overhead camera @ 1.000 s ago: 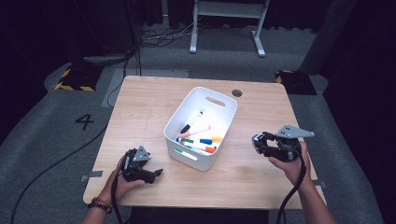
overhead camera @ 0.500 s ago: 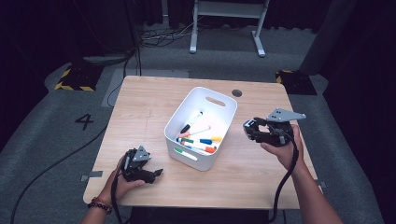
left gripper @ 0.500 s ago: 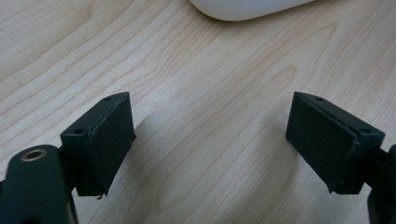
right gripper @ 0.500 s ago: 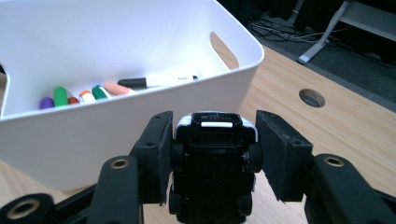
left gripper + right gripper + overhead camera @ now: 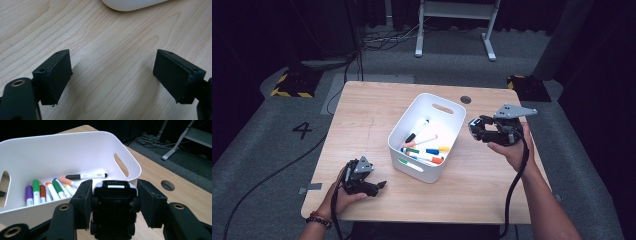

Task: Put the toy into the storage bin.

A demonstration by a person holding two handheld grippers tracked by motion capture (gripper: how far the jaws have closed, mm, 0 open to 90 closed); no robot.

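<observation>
Now your right gripper [image 5: 113, 205] clamps the black toy car [image 5: 113, 207] by its sides; it seems light, stiff, maybe slippery; the left gripper [image 5: 112, 75] stays open, empty.

A white plastic bin [image 5: 75, 150] with rounded corners stands on the pale wooden table [image 5: 362, 115], whose light grain runs in wavy brown streaks [image 5: 112, 50]. Inside the bin lie white-barrelled markers [image 5: 50, 190] with caps in purple, green, orange, blue, peach and yellow, and one white marker with black ends [image 5: 86, 175]. The black right gripper [image 5: 113, 205] holds a black toy car [image 5: 113, 207] with a white strip on its underside; the gripper carries a grey plate [image 5: 512, 110]. The left gripper [image 5: 112, 77] is black too, with matt black pads. The floor [image 5: 262, 150] is grey carpet with a black numeral four [image 5: 302, 130] and yellow-and-black striped tape [image 5: 292, 92].
</observation>
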